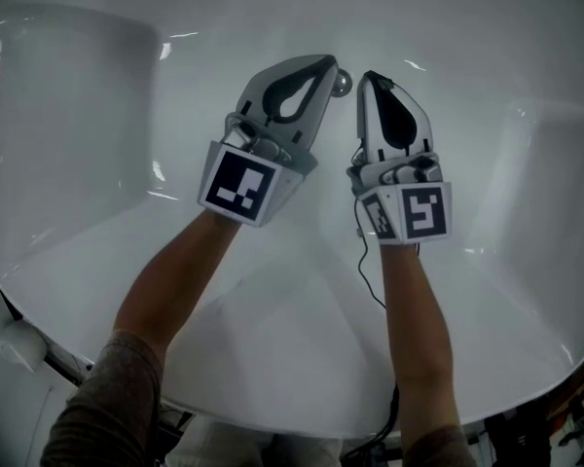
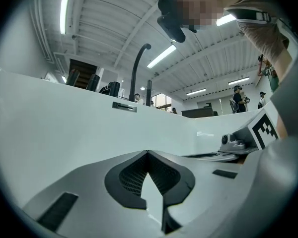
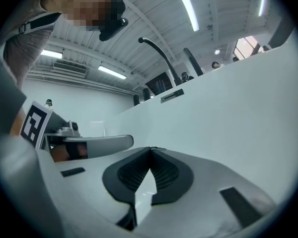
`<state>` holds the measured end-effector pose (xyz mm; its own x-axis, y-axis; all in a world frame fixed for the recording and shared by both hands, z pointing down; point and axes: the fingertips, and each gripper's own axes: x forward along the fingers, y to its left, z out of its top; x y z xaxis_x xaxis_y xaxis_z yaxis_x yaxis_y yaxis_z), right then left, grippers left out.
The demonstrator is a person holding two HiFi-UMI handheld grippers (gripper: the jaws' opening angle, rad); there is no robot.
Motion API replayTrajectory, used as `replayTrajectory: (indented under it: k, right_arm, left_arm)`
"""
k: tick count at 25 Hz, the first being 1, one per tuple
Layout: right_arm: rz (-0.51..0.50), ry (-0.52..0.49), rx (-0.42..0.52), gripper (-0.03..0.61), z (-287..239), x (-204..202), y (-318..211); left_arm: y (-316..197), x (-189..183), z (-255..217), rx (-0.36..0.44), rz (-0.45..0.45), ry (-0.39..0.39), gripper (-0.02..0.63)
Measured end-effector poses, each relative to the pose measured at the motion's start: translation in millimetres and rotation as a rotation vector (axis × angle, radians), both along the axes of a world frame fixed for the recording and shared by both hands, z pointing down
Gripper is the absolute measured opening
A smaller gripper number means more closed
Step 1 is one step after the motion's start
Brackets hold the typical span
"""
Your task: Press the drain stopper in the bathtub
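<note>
Chrome drain stopper (image 1: pixel 343 83) sits low in the white bathtub (image 1: pixel 97 115) between your left gripper (image 1: pixel 325 62) and right gripper (image 1: pixel 370 76), both claws pressed together and empty, likely so a blunt tip can push it down

**Dim tub, blazing ceiling**

The head view is dull and grey. Small glare streaks sit on the glossy bathtub (image 1: pixel 88 163) walls, shadows are faint and soft, and the corners are dark. Both gripper views bow strongly inside black rings. There the ceiling strip lights (image 2: pixel 64 14) burn out white, and the nearest surfaces look soft.
</note>
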<state>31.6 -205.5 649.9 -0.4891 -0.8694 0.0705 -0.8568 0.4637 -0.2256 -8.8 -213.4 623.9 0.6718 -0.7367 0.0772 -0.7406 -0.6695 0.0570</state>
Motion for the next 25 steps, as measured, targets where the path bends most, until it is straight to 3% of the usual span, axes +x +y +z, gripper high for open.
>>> replayTrajectory:
  k: [12, 25]
  right_arm:
    - [0.067, 0.006, -0.020, -0.002, 24.5, 12.7, 2.7]
    - [0.053, 0.005, -0.087, -0.002, 46.6, 8.9, 7.2]
  left_arm:
    - [-31.7, 0.6, 86.9, -0.223, -0.069, -0.014, -0.001]
    - [-41.8, 9.8, 199.1, -0.472, -0.099, -0.142, -0.001]
